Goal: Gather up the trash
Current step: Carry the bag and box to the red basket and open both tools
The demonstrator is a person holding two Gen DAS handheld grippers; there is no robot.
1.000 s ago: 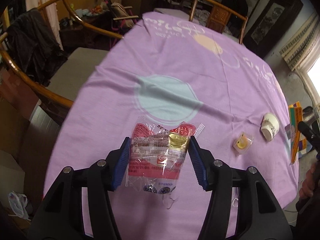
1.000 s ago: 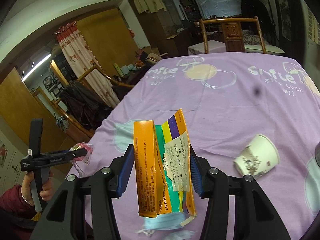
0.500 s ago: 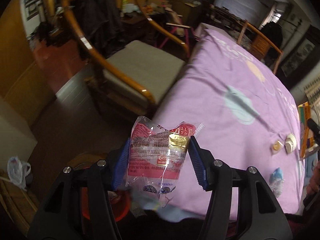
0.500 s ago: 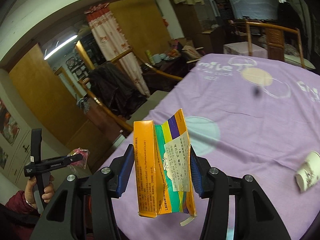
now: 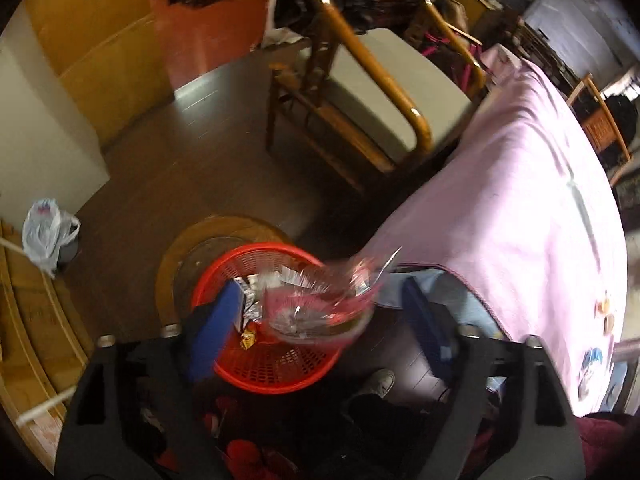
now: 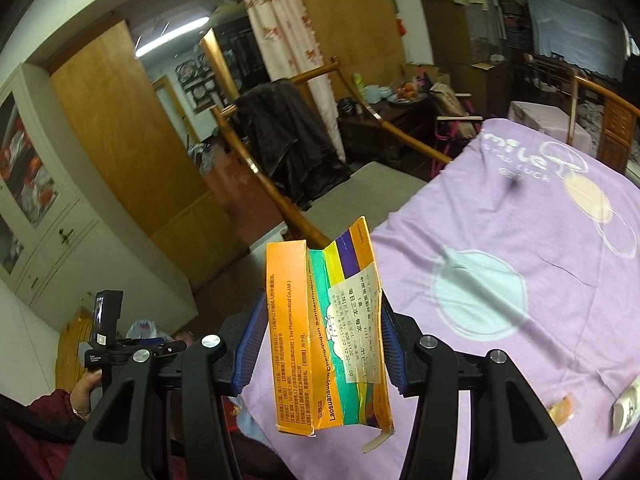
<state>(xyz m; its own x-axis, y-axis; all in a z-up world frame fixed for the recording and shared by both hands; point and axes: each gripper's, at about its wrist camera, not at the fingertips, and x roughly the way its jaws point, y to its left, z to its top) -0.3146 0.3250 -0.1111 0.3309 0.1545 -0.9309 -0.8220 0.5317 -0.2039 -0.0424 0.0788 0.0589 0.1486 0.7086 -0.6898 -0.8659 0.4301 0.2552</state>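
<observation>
My left gripper point(image 5: 320, 324) points down over a red mesh basket point(image 5: 256, 254) on the floor, and its jaws are opening. A clear and red plastic wrapper point(image 5: 320, 304), blurred, hangs loose between the blue pads point(image 5: 218, 328) above the basket, touching neither. Other wrappers lie in the basket. My right gripper point(image 6: 320, 344) is shut on a flattened orange medicine box point(image 6: 292, 332) with green, yellow and purple stripes, held over the near edge of the purple tablecloth point(image 6: 500, 280). The left gripper point(image 6: 104, 340), in a hand, shows at the lower left of the right wrist view.
A paper cup point(image 6: 626, 408) and a small yellow packet point(image 6: 564, 408) lie on the cloth at the right. A wooden armchair with a grey cushion point(image 5: 384, 80) stands beside the table point(image 5: 520, 200). A white plastic bag point(image 5: 44, 236) sits on the dark floor. A shoe point(image 5: 376, 384) is near the basket.
My left gripper swung off the table to above the red basket and its jaws spread, freeing the wrapper. My right gripper carried the orange box leftward towards the table's edge.
</observation>
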